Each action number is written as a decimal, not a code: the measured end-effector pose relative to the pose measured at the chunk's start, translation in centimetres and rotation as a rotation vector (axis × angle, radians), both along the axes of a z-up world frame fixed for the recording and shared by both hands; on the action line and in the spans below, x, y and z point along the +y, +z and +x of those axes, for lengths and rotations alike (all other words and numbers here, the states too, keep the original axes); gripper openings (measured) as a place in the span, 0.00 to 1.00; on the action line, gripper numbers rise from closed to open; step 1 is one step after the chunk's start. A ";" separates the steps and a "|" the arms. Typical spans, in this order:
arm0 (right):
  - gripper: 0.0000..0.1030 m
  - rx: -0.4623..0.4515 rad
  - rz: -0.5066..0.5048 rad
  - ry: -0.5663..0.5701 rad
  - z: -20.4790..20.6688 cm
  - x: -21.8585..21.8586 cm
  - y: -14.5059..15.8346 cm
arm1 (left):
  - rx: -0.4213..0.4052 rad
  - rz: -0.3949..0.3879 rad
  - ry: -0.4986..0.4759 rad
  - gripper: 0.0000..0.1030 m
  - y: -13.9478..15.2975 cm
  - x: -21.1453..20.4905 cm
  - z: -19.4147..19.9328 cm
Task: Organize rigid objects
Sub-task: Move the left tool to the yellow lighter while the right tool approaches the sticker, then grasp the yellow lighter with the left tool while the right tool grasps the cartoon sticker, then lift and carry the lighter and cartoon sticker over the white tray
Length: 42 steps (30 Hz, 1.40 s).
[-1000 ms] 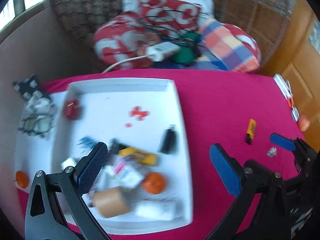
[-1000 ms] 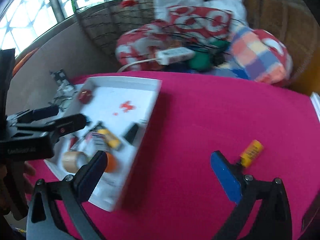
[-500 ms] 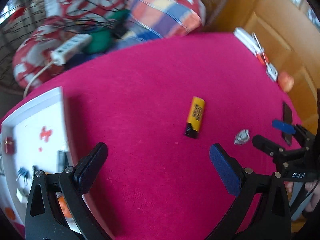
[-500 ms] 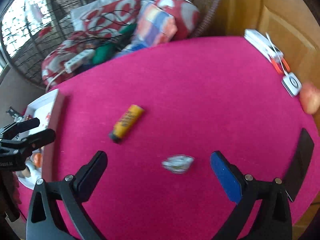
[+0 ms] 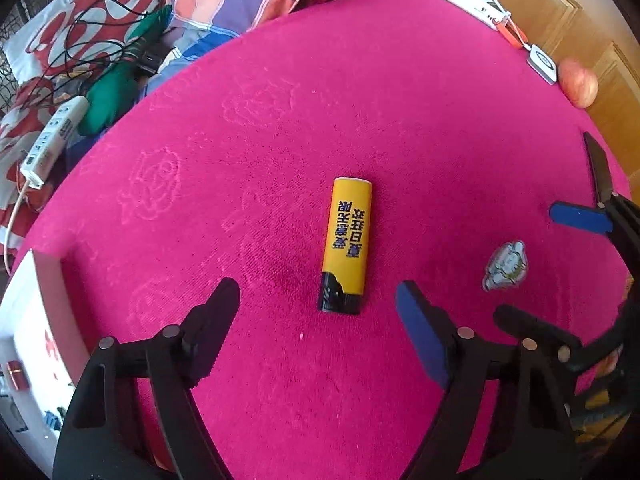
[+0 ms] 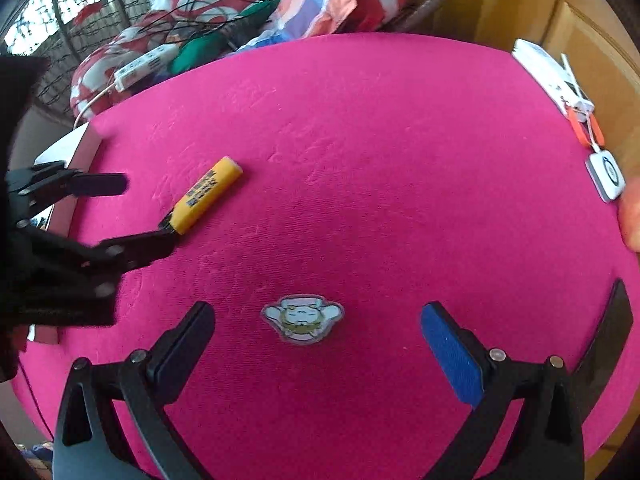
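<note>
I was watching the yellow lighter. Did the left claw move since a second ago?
Yes. The left claw left the white tray and now sits over the yellow lighter on the pink cloth, its jaws closing around it, not touching yet.

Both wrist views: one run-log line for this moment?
left claw: closing around yellow lighter, no contact | right claw: open over cartoon badge | both on pink cloth
</note>
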State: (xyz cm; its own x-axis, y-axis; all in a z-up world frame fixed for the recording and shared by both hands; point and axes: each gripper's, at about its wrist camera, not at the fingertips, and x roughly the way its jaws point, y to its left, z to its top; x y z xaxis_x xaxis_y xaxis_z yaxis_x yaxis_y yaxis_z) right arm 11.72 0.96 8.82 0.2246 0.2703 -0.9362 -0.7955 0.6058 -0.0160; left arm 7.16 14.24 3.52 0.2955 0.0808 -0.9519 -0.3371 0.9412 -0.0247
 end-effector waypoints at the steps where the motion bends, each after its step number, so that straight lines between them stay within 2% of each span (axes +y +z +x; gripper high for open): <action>1: 0.95 -0.004 0.007 0.008 -0.1 0.1 -0.1 | -0.001 -0.001 0.000 0.79 -0.1 0.1 0.1; 3: 0.84 0.013 0.006 0.038 -0.2 0.4 -0.5 | -0.004 0.000 -0.004 0.79 -0.4 0.0 0.6; 5: 0.68 -0.007 -0.023 0.065 -0.5 0.7 -1.2 | 0.001 0.013 -0.019 0.79 -0.7 -0.2 1.2; 7: 0.63 -0.008 -0.049 0.081 -0.8 0.9 -2.0 | 0.009 0.024 -0.034 0.79 -1.0 -0.5 1.8; 14: 0.61 -0.051 -0.072 0.105 -1.1 1.1 -2.1 | 0.018 0.037 -0.050 0.79 -1.8 -0.9 2.6; 21: 0.59 -0.034 -0.063 0.102 -0.8 0.7 -1.9 | 0.008 0.023 -0.041 0.79 -1.9 -0.7 2.7; 24: 0.49 -0.038 -0.065 0.098 -0.5 0.1 -1.6 | -0.002 0.017 -0.051 0.70 -1.8 -0.9 2.8; 25: 0.44 -0.034 -0.065 0.098 -0.3 -0.1 -1.5 | -0.007 0.016 -0.058 0.62 -1.7 -1.1 2.7; 27: 0.44 -0.024 -0.065 0.099 -0.4 0.1 -1.6 | -0.022 0.017 -0.077 0.44 -1.4 -1.5 2.8; 28: 0.44 -0.024 -0.065 0.100 -0.4 0.0 -1.6 | -0.028 0.020 -0.084 0.29 -1.2 -1.7 2.8; 29: 0.44 -0.021 -0.066 0.105 -0.4 0.0 -1.6 | -0.032 0.009 -0.087 0.23 -1.1 -1.7 2.8; 36: 0.44 0.029 -0.035 0.077 0.2 -0.9 -1.1 | -0.068 -0.059 -0.055 0.23 -0.8 -0.9 2.2; 42: 0.44 0.049 0.020 0.024 0.2 -2.1 0.2 | -0.111 -0.055 -0.045 0.23 1.0 -1.3 2.1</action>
State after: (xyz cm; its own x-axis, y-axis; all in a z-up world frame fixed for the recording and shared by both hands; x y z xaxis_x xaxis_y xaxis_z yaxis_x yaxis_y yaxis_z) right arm 11.92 -1.14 8.98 0.1716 0.2937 -0.9404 -0.8093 0.5863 0.0355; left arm 9.24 12.97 4.51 0.4018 0.0133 -0.9156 -0.2867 0.9514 -0.1120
